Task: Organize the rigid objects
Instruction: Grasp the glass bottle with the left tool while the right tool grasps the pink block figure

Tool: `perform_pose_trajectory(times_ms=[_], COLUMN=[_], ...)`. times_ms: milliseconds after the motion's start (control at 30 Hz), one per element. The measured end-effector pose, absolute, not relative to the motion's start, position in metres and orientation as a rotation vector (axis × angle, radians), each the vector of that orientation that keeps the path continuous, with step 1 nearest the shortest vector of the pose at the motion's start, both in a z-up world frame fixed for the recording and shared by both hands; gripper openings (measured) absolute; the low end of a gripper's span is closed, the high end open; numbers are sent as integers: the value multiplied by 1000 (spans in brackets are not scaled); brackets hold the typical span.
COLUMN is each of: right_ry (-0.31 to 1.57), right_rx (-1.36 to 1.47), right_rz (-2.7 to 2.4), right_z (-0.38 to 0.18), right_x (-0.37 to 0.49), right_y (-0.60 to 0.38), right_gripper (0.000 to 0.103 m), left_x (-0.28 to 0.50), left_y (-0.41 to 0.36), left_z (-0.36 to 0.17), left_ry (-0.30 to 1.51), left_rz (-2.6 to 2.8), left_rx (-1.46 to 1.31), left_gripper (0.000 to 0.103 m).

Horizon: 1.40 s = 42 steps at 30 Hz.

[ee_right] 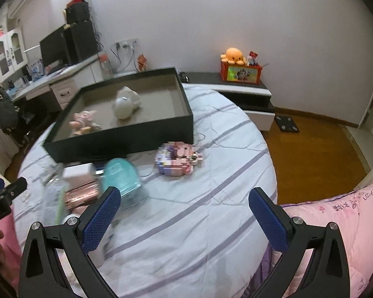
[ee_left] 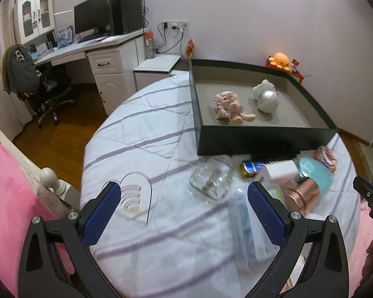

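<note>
A black open box (ee_left: 261,141) (ee_right: 126,136) sits on the striped bed cover; inside lie a pink figurine (ee_left: 230,108) (ee_right: 83,121) and a silver ball (ee_left: 268,101) (ee_right: 123,108) against a white toy. In front of the box lie a clear glass jar (ee_left: 211,181), a small gold-capped bottle (ee_left: 250,168), a teal disc (ee_left: 313,171) (ee_right: 123,176), a copper cup (ee_left: 302,193) (ee_right: 83,195) and a pink brick model (ee_right: 177,160) (ee_left: 327,157). My left gripper (ee_left: 184,196) hovers open above the cover, near the jar. My right gripper (ee_right: 185,201) is open over bare cover.
A clear heart-shaped dish (ee_left: 135,198) lies left of the jar. A clear flat package (ee_left: 246,226) rests by the left gripper's right finger. Pink bedding (ee_right: 335,223) borders the cover. A desk with a monitor (ee_left: 94,19), a chair (ee_left: 24,74) and wooden floor (ee_right: 310,154) surround the bed.
</note>
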State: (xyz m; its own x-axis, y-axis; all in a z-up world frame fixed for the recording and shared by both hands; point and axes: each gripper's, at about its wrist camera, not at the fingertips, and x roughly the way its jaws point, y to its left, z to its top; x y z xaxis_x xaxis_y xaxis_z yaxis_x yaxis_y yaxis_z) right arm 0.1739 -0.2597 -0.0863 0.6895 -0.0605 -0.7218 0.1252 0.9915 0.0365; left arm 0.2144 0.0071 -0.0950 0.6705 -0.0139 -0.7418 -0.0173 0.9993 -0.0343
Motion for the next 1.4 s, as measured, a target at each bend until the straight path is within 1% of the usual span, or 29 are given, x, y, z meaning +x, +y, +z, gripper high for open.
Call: perform_pose_trajectory(times_ms=[300,433,467,567,633,667,700,733,767,800,867,900,1167,1400], right_ry=[872,912,926,956,968,970,981,983,976,973,959,960,936,892], right_rx=[107,102,106,106,112,115,98,90,97,96,78,55,67,65], right_rz=[-97,-87,-78,-72,-67,-67,-71,-69,-63,-61,-62,-67,-44,-18], right_z=[-108,-116,-119,-129,-134,-136,-139,-141,-142,-142,-141,-141,-136,-115], right_x=[223,244,248,258,262,264,266,268,268,268,268,269,259,248], right_y=[-269,-269,-269,-269,-271,-273,-272,-272,-272,-273,-271,-269,-268,-261], right_gripper=[103,103,103,102,101,96,96,96,94,91,72,68,68,68], left_x=[258,267,272,282,282,281,279,278,277,276,275,274,265,255], left_y=[1,-5,-6,-6,-5,-5,-5,-5,-5,-5,-7,-7,-5,-2], left_z=[-128,-133,-136,-145,-147,-146,-146,-146,-145,-144,-143,-143,-137,-118], left_ry=[914,927,939,979,974,969,964,957,953,951,947,945,934,892], left_rz=[-29,-50,-59,-94,-108,-118,-121,-121,-135,-137,-126,-126,-135,-120], left_rx=[14,22,25,-3,-19,-22,-25,-29,-38,-40,-22,-22,-53,-48], left_gripper=[103,102,101,94,93,89,83,78,67,53,53,53,52,52])
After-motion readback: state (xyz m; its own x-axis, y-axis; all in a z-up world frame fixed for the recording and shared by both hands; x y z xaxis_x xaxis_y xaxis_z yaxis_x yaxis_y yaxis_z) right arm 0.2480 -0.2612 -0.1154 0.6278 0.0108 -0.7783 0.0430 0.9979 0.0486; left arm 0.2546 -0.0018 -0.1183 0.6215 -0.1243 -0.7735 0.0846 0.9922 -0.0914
